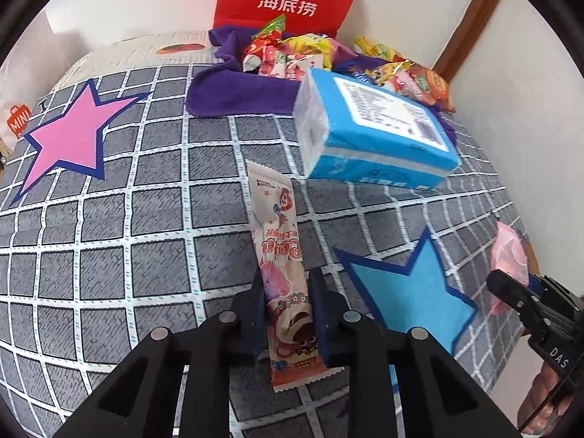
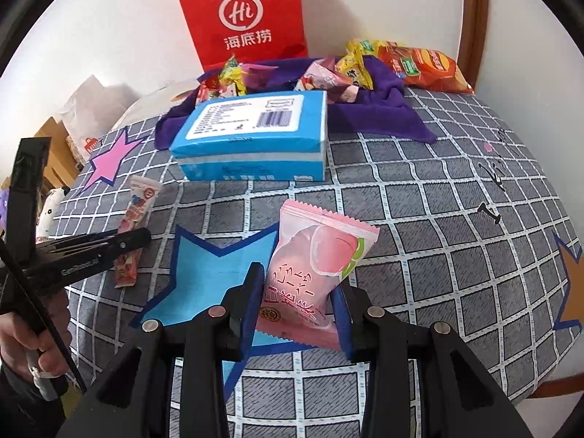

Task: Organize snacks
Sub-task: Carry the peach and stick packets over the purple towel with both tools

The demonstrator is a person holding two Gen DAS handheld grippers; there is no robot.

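White walls point(image 2: 383, 0), brown wooden door frame point(image 1: 471, 18), grey checked table covering point(image 2: 438, 219), even light.

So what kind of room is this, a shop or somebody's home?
Most likely a home. The round table wears a grey checked cloth with star shapes, a red Haidilao paper bag leans on a plain white wall, and a snack pile sits on a purple towel, beside a wooden door frame.

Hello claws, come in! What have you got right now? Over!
Left claw shut on long bear snack. Right claw shut on pink peach snack. Blue tissue pack sits ahead, before the snack pile.
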